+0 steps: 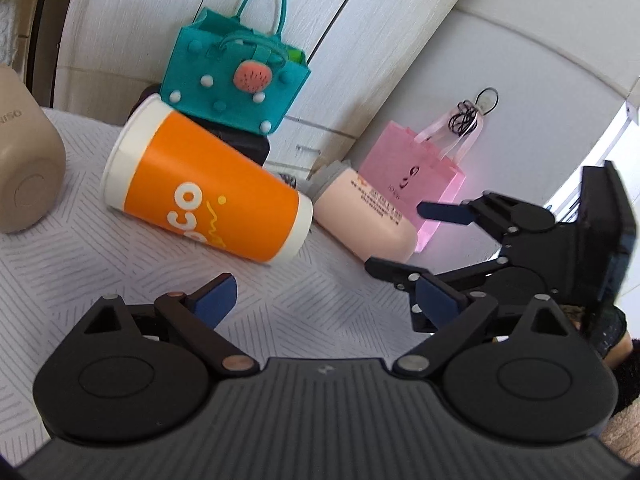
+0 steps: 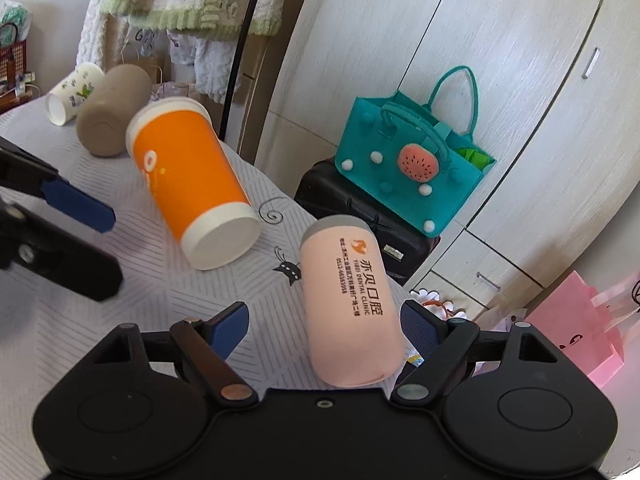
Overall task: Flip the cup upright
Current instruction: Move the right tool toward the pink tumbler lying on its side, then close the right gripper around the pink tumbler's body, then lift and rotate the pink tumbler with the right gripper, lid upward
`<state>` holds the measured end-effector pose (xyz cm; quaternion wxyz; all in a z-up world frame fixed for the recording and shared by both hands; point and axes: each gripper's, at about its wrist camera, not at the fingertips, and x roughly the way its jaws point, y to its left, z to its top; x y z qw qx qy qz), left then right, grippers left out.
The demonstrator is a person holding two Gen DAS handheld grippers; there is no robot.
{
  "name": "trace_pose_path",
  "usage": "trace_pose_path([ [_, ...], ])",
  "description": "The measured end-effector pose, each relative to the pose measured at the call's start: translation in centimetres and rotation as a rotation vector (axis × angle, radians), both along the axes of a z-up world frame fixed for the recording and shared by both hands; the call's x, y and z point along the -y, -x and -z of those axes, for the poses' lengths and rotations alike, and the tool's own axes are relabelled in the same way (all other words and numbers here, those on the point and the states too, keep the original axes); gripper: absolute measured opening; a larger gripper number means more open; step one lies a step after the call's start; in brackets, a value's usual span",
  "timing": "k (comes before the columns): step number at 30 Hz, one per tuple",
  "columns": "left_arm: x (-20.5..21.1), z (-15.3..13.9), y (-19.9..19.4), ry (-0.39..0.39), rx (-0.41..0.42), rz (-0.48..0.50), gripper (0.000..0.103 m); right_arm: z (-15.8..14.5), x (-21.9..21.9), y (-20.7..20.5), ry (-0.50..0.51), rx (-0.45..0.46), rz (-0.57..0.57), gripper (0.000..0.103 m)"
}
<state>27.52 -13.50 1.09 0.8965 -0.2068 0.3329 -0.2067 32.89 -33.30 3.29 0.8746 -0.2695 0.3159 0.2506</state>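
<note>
An orange and white cup [image 1: 208, 184] lies on its side on the patterned table; it also shows in the right wrist view [image 2: 192, 184], base toward the camera. A pink cup [image 2: 350, 308] with dark print lies on its side near the table edge, also in the left wrist view [image 1: 364, 216]. My left gripper [image 1: 324, 304] is open and empty, in front of the orange cup. My right gripper [image 2: 324, 326] is open, its jaws on either side of the pink cup's near end, apart from it. It also shows in the left wrist view [image 1: 404, 240].
A beige cup [image 2: 112, 116] and a white printed cup [image 2: 72, 90] lie on their sides at the far left. A teal felt bag [image 2: 412, 156] sits on a black case beyond the table. A pink paper bag [image 2: 576, 332] stands at the right by the white wardrobe.
</note>
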Motion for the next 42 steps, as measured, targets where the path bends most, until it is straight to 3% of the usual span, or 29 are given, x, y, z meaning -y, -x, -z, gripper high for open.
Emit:
trace_pose_path([
  [14, -1.6, 0.9, -0.8, 0.043, -0.013, -0.028, 0.095, 2.2, -0.2, -4.3, 0.021, -0.014, 0.036, 0.086],
  [16, -1.6, 0.8, -0.3, 0.035, 0.014, -0.056, 0.095, 2.7, -0.3, -4.6, 0.048, -0.018, 0.046, 0.085],
  [20, -1.2, 0.4, 0.2, 0.023, 0.036, -0.038, 0.095, 2.8, -0.3, -4.6, 0.019, -0.029, 0.041, 0.070],
  [28, -0.8, 0.7, 0.5, 0.028, 0.019, -0.004, 0.095, 2.8, -0.6, -2.5, -0.005, -0.035, 0.134, 0.069],
  [35, -0.8, 0.8, 1.5, 0.052, 0.002, 0.009, 0.094, 2.2, -0.1, 0.0, -0.061, -0.094, 0.159, 0.069],
  [42, -0.8, 0.5, 3.1, 0.051, 0.006, 0.027, 0.093, 1.3, -0.6, 2.2, -0.077, -0.087, 0.195, 0.068],
])
